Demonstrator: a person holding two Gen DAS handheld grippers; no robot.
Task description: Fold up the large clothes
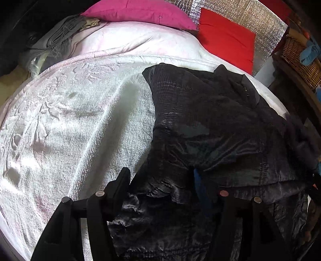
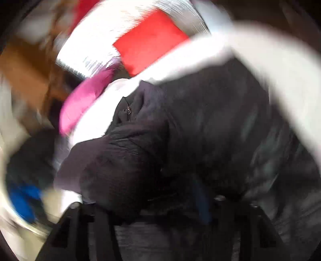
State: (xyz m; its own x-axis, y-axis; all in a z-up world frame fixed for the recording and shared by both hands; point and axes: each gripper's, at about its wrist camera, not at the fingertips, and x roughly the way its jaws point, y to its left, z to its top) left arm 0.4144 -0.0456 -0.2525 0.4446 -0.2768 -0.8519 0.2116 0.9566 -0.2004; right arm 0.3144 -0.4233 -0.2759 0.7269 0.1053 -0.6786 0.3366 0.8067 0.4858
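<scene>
A large dark quilted jacket lies on a white bedspread, partly folded over itself. My left gripper stands wide apart, with the jacket's lower edge bunched between its fingers; the left finger touches the fabric. The right wrist view is blurred by motion. It shows the same jacket, its zipper collar toward the pillows. My right gripper is buried in the dark fabric and its fingers are hard to make out.
A pink pillow and a red pillow lie at the head of the bed against a silver foil wall. Grey clothes lie at the far left. A wicker basket stands at the right.
</scene>
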